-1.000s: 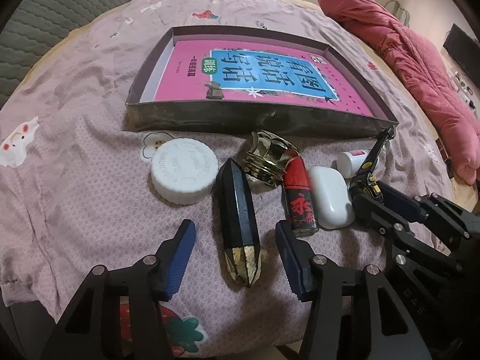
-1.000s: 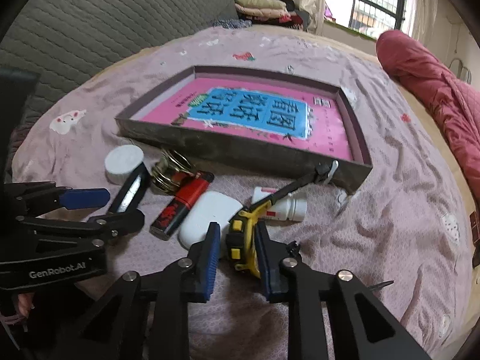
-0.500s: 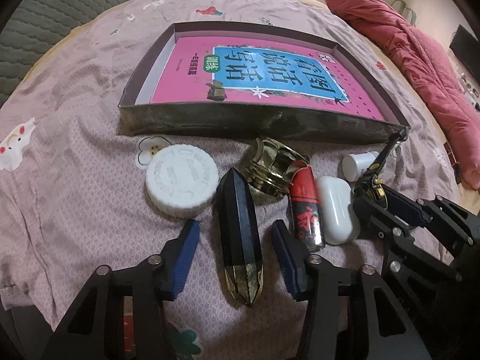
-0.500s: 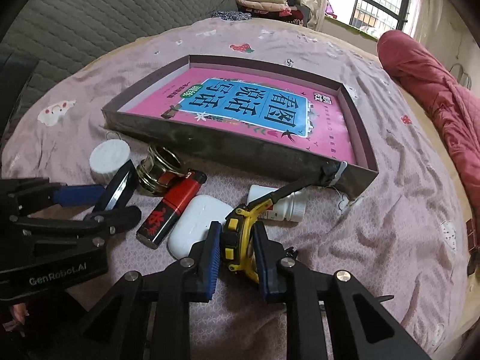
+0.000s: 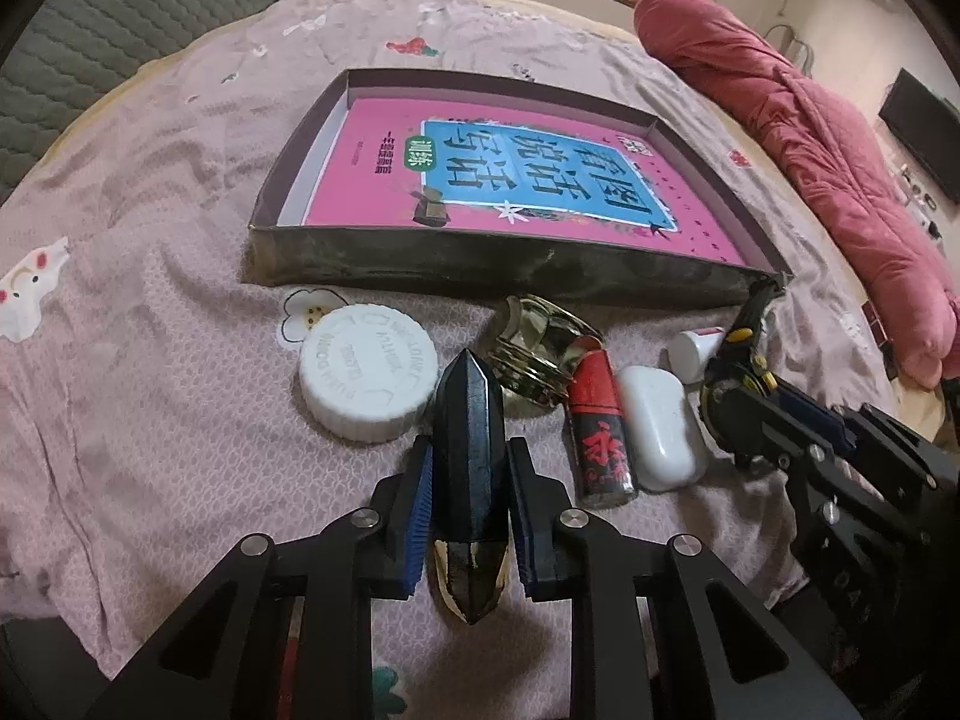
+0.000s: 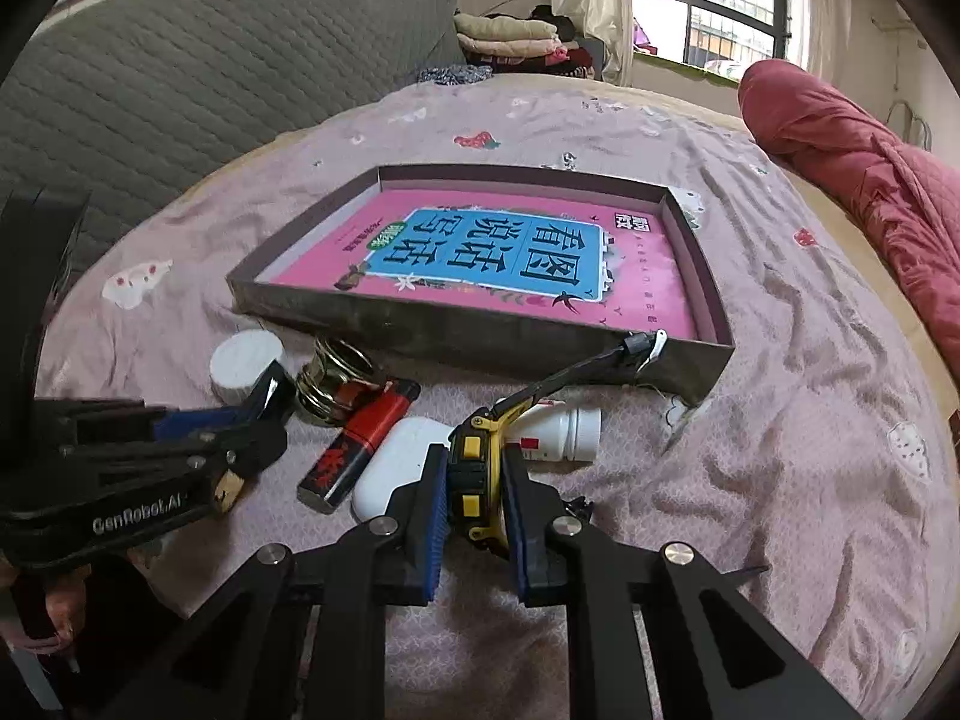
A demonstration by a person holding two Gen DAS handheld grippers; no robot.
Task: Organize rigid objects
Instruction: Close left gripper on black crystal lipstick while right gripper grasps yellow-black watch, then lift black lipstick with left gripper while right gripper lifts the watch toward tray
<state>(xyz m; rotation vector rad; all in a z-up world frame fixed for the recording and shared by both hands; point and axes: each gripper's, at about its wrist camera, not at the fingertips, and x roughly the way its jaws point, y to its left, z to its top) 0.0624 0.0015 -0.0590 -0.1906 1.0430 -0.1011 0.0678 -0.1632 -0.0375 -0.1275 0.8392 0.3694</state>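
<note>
Bedspread (image 5: 150,360), mauve with printed cartoon motifs, served as the work surface.

Tray (image 5: 480,276): shallow, dark-walled, rectangular, lay flat on the bedspread beyond the loose items. It held a pink book (image 5: 510,186) with a blue title panel, lying flat.

Loose items lay in a row just in front of the tray's near wall, listed from the left in the left wrist view:
- White ribbed cap (image 5: 367,381), round, flat on the cloth.
- Black faceted bottle (image 5: 468,450) with a gold end, lying lengthwise, tip pointing toward the tray, beside the cap.
- Gold ringed piece (image 5: 537,354), tipped on its side, close to the tray wall.
- Red and black lighter (image 5: 597,426), lying flat, touching the gold piece at its far end.
- White oval case (image 5: 660,426), alongside the lighter.
- Small white bottle (image 6: 564,426) with a red label, on its side.
- Yellow and black tape measure (image 6: 474,468), upright on edge, its dark strap (image 6: 588,369) reaching to the tray's near right corner.

Left gripper (image 5: 469,480): jaws had just been closing; blue pads were clamped on both flanks of the black faceted bottle, which remained on the bedspread.

Right gripper (image 6: 474,492): closed, pads pressed on both sides of the tape measure, which sat on the cloth.

Red quilt (image 6: 870,180) lay bunched along the right edge of the bed.
</note>
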